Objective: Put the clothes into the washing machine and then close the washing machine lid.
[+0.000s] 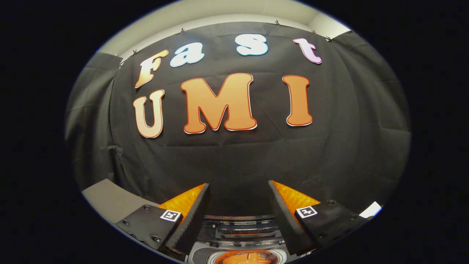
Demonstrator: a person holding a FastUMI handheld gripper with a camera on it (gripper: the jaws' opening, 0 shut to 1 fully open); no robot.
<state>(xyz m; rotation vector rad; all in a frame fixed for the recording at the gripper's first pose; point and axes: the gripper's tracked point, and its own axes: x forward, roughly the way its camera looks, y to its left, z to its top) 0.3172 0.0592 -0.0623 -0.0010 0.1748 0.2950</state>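
The gripper [239, 185] is pointing level at the booth wall [348, 146], its fingers [196, 216] standing spread apart with nothing between them. Low between the finger roots, just under the gripper, the top of what looks like the washer [243, 234] is showing: a clear ridged panel, and below it something orange [246, 258] that could be clothes in the tub or part of the machine; I cannot tell which. Whether the lid is up or down is not clear either. Beside the left finger a pale surface [106, 200] is running off toward the wall.

Judging by this, the gripper is sitting high and looking over the machine, not into it. To do the step well, it needs tipping down until the washer opening and any cloth come ahead of the fingers, keeping them wide, then lowering straight so both fingers can close on a fold of cloth or on the lid edge, not on the rim
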